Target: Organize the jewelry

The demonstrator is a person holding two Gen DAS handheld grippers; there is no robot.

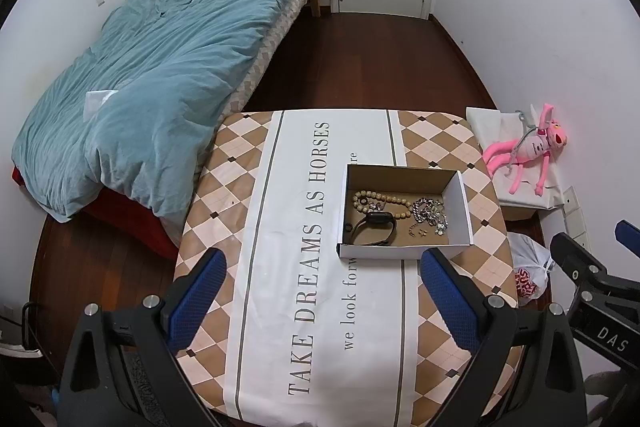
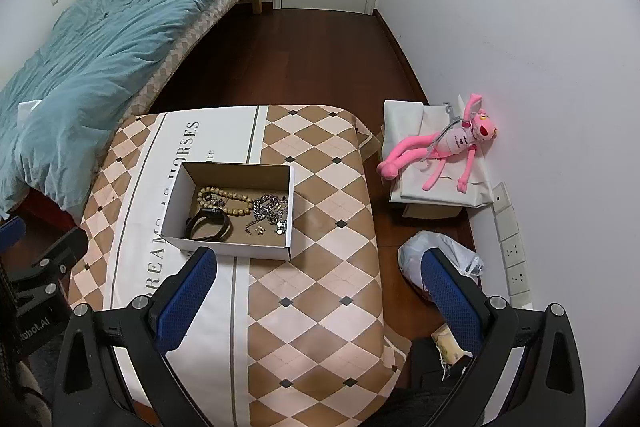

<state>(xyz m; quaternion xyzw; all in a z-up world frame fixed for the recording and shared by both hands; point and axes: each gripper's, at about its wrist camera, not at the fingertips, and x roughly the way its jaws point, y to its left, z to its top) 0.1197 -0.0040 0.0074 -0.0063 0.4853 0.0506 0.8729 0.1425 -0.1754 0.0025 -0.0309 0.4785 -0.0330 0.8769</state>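
An open cardboard box (image 1: pixel 460 203) (image 2: pixel 176 199) stands on the table. Inside lie a beige bead bracelet (image 1: pixel 380 198) (image 2: pixel 228 198), a black smartwatch (image 1: pixel 374 229) (image 2: pixel 208 225), a heap of silver chains (image 1: pixel 430 213) (image 2: pixel 270 209) and small earrings (image 1: pixel 420 233) (image 2: pixel 256 229). My left gripper (image 1: pixel 322 267) is open and empty, held above the table just in front of the box. My right gripper (image 2: pixel 318 265) is open and empty, near the box's front right corner, its right finger out past the table edge.
The table (image 1: pixel 288 307) (image 2: pixel 320 307) has a checked cloth with printed words. A bed with a blue duvet (image 1: pixel 160 75) is at the left. A pink plush toy (image 2: pixel 448 147) lies on a covered box at the right. A plastic bag (image 2: pixel 440 255) lies on the floor.
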